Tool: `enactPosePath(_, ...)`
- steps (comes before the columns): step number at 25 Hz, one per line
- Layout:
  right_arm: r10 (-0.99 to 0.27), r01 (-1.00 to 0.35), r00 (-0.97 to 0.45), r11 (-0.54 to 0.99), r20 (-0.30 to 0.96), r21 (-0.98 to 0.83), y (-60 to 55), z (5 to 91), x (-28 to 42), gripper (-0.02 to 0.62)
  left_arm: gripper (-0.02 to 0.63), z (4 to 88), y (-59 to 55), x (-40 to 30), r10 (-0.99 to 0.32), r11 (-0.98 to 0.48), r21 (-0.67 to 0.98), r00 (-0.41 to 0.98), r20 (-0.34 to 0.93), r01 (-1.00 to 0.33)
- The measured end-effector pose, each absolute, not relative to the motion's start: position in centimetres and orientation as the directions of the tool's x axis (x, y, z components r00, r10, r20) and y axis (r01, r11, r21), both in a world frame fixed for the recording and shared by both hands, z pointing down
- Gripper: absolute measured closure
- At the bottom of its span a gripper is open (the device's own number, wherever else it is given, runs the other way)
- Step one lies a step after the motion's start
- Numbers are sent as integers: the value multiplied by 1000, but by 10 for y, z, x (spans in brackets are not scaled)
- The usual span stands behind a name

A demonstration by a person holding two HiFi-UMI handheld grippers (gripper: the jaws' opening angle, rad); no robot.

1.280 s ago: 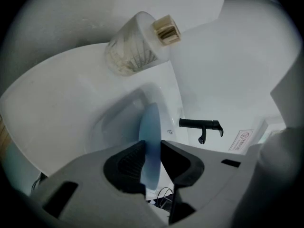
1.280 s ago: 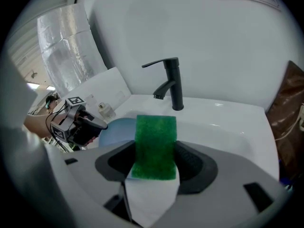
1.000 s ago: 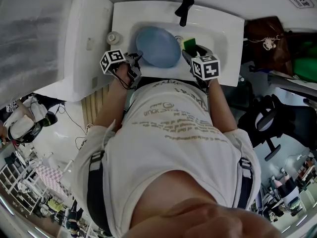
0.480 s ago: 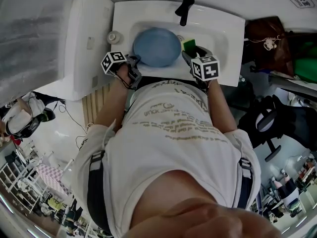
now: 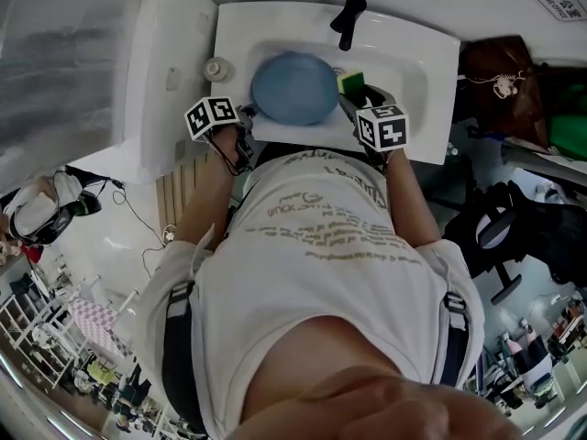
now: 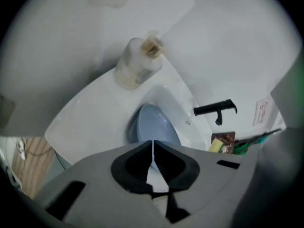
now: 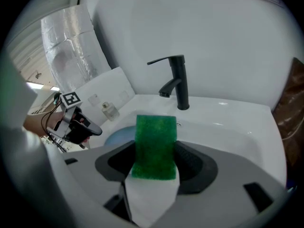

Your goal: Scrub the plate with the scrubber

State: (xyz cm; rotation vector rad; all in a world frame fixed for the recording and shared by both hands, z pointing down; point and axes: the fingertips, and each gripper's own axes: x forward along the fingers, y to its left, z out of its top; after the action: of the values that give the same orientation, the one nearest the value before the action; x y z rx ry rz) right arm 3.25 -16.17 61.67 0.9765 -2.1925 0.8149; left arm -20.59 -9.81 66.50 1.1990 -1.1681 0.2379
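The white sink [image 5: 424,55] is the one container here, and its basin holds a single thing: the blue plate [image 5: 295,88]. The plate sits at the basin's left, tipped up onto its edge rather than lying flat. The person's torso cuts off the near rim of the sink in the head view.

The left hand-held gripper [image 6: 153,148] has its jaws narrowed to a thin slit. Their tips pinch the plate's near rim, and only a pale sliver of that rim shows between them.

The right hand-held gripper [image 7: 154,167] is clamped on the green scrubber [image 7: 154,146]. The scrubber stands upright between the pads, over the basin's right side and just beside the plate. From the right gripper view it covers most of the plate, leaving a pale blue arc at its left. I cannot tell whether scrubber and plate touch.

The black faucet [image 7: 176,80] rises from the back ledge, behind the basin.

A small clear bottle [image 6: 137,63] stands on the sink's left ledge; it is blurred, and its contents cannot be made out.
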Motion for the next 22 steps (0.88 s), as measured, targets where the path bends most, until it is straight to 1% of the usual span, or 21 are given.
enactPosePath(2,-442,-792,-554,540,705,-284,-165,613,32,339,584,647,-108,-204,-438,286,552,406,802,-783)
enactPosePath(4,-469,-797,-556,534,687,-281,-169,608,33,339,584,627,-123,-200,-498,168,514,377,781,-841)
enactPosePath(6,-508,-809,-550,522,663,-271,-174,599,37,339,584,608,-139,-194,-562,88,487,361,744,-869)
enactPosePath(9,-582,-835,-523,494,622,-240,-183,583,49,339,584,583,-163,-183,-641,5,457,348,684,-889)
enactPosePath(11,-636,-848,-512,481,577,-222,-189,565,56,339,584,565,-180,-173,-691,-64,415,340,638,-908)
enactPosePath(16,-785,-876,-478,455,394,-158,-201,506,72,339,586,510,-215,-149,-814,-223,224,308,493,-949)
enactPosePath(19,-850,-890,-457,434,261,-143,-210,467,76,344,586,472,-231,-136,-879,-276,111,298,372,-955)
enactPosePath(22,-895,-900,-431,418,115,-123,-216,424,77,348,586,435,-238,-121,-909,-316,53,318,270,-947)
